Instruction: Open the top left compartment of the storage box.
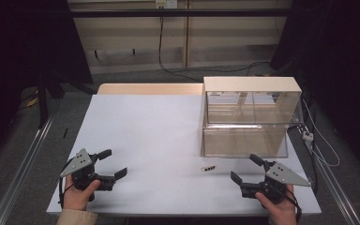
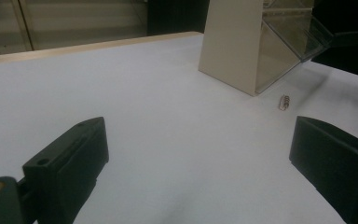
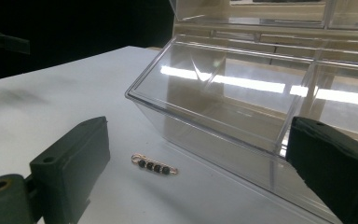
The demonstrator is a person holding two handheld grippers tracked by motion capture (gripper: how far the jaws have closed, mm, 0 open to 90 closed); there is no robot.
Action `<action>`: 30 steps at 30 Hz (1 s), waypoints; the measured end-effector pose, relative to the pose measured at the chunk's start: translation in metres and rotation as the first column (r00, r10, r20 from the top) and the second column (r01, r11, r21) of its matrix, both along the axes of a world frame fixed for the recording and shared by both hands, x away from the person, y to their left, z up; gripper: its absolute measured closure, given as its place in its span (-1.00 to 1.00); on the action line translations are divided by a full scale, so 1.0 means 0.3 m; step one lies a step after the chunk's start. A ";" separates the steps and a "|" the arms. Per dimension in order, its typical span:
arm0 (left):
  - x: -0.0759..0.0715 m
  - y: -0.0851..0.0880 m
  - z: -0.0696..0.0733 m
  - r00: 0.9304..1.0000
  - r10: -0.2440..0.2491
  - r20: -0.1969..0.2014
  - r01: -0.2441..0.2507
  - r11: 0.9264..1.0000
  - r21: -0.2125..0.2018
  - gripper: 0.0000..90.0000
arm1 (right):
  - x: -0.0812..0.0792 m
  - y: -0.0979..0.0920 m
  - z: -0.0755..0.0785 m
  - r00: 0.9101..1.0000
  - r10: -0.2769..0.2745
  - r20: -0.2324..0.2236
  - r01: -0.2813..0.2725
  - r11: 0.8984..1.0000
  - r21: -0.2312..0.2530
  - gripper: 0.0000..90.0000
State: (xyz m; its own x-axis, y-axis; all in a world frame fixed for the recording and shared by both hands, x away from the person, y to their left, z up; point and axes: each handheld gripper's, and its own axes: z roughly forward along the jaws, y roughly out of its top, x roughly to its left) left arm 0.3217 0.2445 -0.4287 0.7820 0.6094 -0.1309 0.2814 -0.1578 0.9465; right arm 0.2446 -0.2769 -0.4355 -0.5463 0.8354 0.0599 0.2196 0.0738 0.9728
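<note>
A small beaded pin lies on the white table, just in front of a two-tier clear plastic bin unit. The right gripper view shows the pin as a thin metal clasp with several dark beads, lying ahead between my jaws. My right gripper rests at the table's front right, open and empty, a short way right of the pin. At the front left my left gripper is open and empty too, and the pin shows far off in its view beside the bin unit.
The bin unit has a cream casing and tilted clear fronts. Past the table's far wooden edge a cable runs across the floor. Metal rails flank the table.
</note>
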 end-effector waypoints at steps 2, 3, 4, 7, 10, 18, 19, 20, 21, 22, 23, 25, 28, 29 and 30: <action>0.000 0.000 0.000 1.000 -0.001 0.000 0.001 1.000 -0.001 -0.91 | 0.000 0.000 0.001 1.000 0.000 0.002 0.000 1.000 0.000 -0.87; 0.001 0.000 -0.001 1.000 -0.002 -0.002 0.002 1.000 -0.001 -0.91 | -0.001 0.000 0.002 1.000 0.002 0.001 -0.002 1.000 0.000 -0.87; 0.001 0.000 -0.001 1.000 -0.003 -0.003 0.003 1.000 0.001 -0.91 | 0.001 0.000 0.004 1.000 0.008 0.000 -0.008 1.000 -0.002 -0.87; 0.003 0.001 -0.002 1.000 -0.005 -0.006 0.005 1.000 0.001 -0.91 | 0.001 0.001 0.006 1.000 0.013 -0.004 -0.014 1.000 -0.008 -0.86; 0.005 0.000 -0.003 1.000 -0.007 -0.008 0.007 1.000 -0.001 -0.91 | 0.000 0.001 0.015 1.000 0.022 -0.006 -0.022 1.000 -0.010 -0.85; 0.007 -0.003 -0.002 1.000 -0.017 -0.011 0.017 1.000 -0.005 -0.90 | -0.003 -0.019 0.050 1.000 0.009 -0.022 -0.009 1.000 -0.007 -0.74; 0.007 -0.003 -0.002 1.000 -0.017 -0.011 0.017 1.000 -0.005 -0.90 | -0.003 -0.019 0.050 1.000 0.009 -0.022 -0.009 1.000 -0.007 -0.74; 0.008 -0.003 -0.002 1.000 -0.018 -0.012 0.018 1.000 -0.007 -0.90 | -0.003 -0.020 0.058 1.000 0.016 -0.020 -0.016 1.000 -0.007 -0.70; 0.008 -0.004 -0.002 1.000 -0.019 -0.011 0.019 1.000 -0.005 -0.90 | -0.003 -0.022 0.074 1.000 0.023 -0.016 -0.024 1.000 -0.014 -0.67; 0.008 -0.004 -0.002 1.000 -0.019 -0.011 0.019 1.000 -0.005 -0.90 | -0.003 -0.022 0.074 1.000 0.023 -0.016 -0.024 1.000 -0.014 -0.67; 0.007 -0.006 0.000 1.000 -0.019 -0.012 0.019 1.000 -0.005 -0.90 | 0.000 -0.024 0.089 0.999 0.030 -0.020 -0.030 0.999 -0.020 -0.67; 0.007 -0.006 0.002 1.000 -0.020 -0.014 0.020 1.000 -0.005 -0.90 | 0.004 -0.023 0.096 0.999 0.043 -0.026 -0.044 0.999 -0.011 -0.67; 0.010 -0.016 0.009 1.000 -0.026 -0.014 0.026 1.000 -0.013 -0.90 | 0.006 -0.017 0.098 0.998 0.055 -0.030 -0.055 0.998 -0.014 -0.67; 0.012 -0.022 0.013 1.000 -0.028 -0.013 0.028 1.000 -0.009 -0.90 | 0.006 -0.017 0.098 0.998 0.055 -0.030 -0.055 0.998 -0.014 -0.67; 0.013 -0.030 0.018 0.999 -0.033 -0.015 0.033 0.999 -0.011 -0.90 | 0.007 -0.016 0.098 0.998 0.058 -0.033 -0.059 0.998 -0.013 -0.68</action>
State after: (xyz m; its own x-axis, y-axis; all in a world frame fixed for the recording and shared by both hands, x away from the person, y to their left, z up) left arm 0.3258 0.2356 -0.4233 0.7994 0.5821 -0.1488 0.2901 -0.1571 0.9440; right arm 0.2466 -0.2818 -0.4062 -0.5923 0.8030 0.0669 0.2457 0.1009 0.9641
